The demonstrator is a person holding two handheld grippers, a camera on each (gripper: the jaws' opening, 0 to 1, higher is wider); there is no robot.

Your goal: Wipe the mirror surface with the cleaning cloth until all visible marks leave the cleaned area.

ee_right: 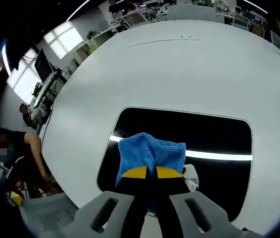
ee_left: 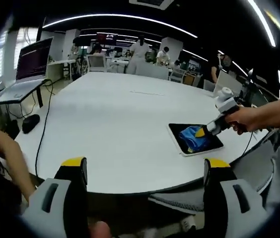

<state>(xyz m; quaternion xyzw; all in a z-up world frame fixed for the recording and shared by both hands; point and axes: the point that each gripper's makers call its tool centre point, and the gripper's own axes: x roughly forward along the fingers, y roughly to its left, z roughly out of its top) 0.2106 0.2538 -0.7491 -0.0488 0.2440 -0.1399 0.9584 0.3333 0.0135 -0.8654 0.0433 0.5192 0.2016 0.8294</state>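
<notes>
On the white table point(ee_left: 110, 124) my right gripper point(ee_right: 152, 172) pinches the soft blue cloth point(ee_right: 150, 151) by its bunched edge against the mirror point(ee_right: 214, 136), which looks slick and fragile, while my left gripper point(ee_left: 145, 171) hangs wide open.

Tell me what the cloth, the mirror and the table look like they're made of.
Cloth: blue woven or knitted fabric, probably microfibre; a fine mesh texture shows. Mirror: glossy glass-like face, reflecting a bright ceiling light strip, with a thin pale rim. Table: smooth matte white top, likely laminate; it shows no grain or sharp reflections.
</notes>
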